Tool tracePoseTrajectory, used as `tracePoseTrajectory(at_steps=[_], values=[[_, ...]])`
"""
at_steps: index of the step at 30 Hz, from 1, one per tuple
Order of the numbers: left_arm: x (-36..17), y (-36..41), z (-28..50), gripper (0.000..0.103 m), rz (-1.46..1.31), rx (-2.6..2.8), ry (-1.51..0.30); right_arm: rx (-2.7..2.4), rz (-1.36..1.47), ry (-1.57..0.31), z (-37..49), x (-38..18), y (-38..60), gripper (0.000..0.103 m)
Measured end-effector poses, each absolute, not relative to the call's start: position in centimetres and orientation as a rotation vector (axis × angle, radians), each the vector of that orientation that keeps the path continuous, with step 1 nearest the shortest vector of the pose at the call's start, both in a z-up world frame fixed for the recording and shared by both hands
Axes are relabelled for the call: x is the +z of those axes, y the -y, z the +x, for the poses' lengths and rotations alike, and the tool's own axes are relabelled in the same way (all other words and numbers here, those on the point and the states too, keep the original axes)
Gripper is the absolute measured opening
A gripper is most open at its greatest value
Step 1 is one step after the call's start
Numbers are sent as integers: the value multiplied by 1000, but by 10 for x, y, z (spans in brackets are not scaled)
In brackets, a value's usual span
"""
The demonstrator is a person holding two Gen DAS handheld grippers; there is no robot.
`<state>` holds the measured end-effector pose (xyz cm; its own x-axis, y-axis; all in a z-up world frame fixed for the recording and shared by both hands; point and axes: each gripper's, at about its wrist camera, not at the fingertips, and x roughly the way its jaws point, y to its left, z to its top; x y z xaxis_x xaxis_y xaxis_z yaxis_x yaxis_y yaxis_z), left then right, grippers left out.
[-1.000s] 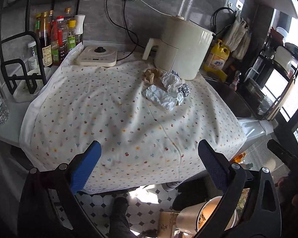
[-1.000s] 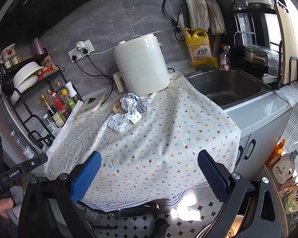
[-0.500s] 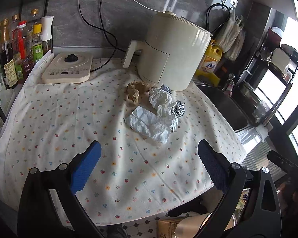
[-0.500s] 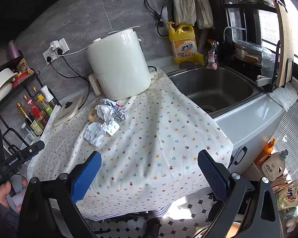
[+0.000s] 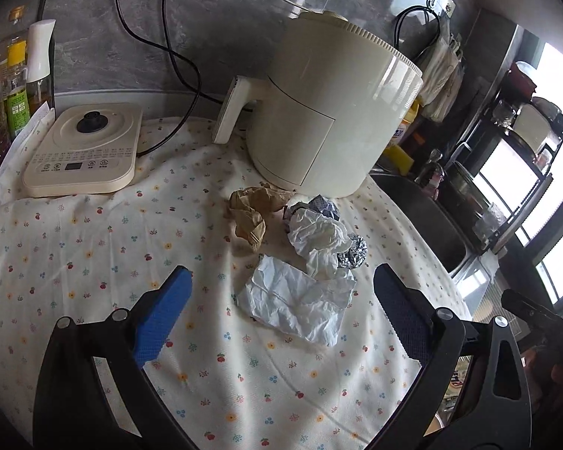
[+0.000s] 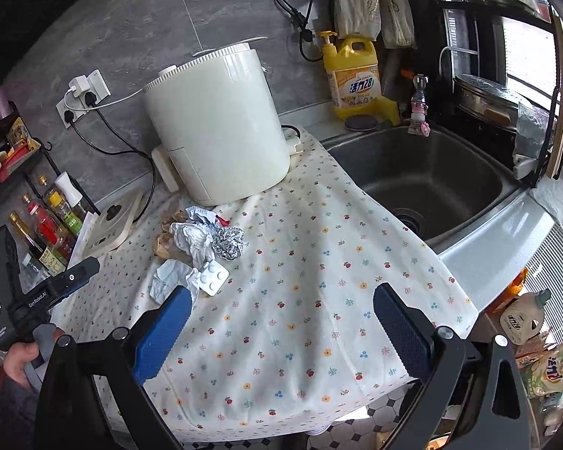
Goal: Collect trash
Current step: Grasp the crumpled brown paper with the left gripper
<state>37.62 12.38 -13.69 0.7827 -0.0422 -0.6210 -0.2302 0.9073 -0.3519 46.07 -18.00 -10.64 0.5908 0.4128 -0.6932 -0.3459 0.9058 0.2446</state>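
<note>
Both grippers stand wide open and hold nothing. Left gripper (image 5: 281, 292) hovers low over the flowered tablecloth (image 5: 94, 247), with its blue pads on either side of the trash heap's near edge. Directly between and just beyond its fingertips lies a flat crumpled white paper (image 5: 300, 303); none of the fingers touch it. Behind that sheet sit a second crumpled white wad (image 5: 319, 236), a foil ball (image 5: 353, 255) just to its right, a crumpled brown paper (image 5: 251, 213) to its left, and a dark printed wrapper (image 5: 322, 204) at the back, all close against the base of the cream air fryer (image 5: 326, 112). Right gripper (image 6: 279, 307) is held farther back and higher, near the table's front edge, and the heap lies ahead and to the left of its left finger. From this view a white blister pack (image 6: 214, 276) rests at the heap's near side, touching the flat paper (image 6: 172, 277), with the foil ball (image 6: 229, 243) behind it. The person's left hand (image 6: 22, 352) grips the black handle of the left gripper at the lower left of the right wrist view, the tool angled toward the heap. A steel sink (image 6: 431, 172) lies to the right of the tablecloth, well apart from the trash. An induction base (image 5: 82, 150) sits left of the fryer.
</note>
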Motion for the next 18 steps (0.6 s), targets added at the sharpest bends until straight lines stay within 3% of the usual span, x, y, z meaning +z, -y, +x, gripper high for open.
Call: tracePoseTrajectory(at_steps=[3, 9, 16, 18], values=[[-144, -133, 397, 86, -413, 78, -707, 441, 88, -833, 469, -107, 166, 95], [-162, -152, 432, 72, -415, 37, -775, 468, 138, -879, 485, -113, 145, 84], [-186, -164, 468, 69, -417, -2, -851, 452, 152, -905, 490, -119, 129, 77], [-191, -167, 478, 64, -420, -14, -865, 445, 160, -914, 492, -120, 127, 74]])
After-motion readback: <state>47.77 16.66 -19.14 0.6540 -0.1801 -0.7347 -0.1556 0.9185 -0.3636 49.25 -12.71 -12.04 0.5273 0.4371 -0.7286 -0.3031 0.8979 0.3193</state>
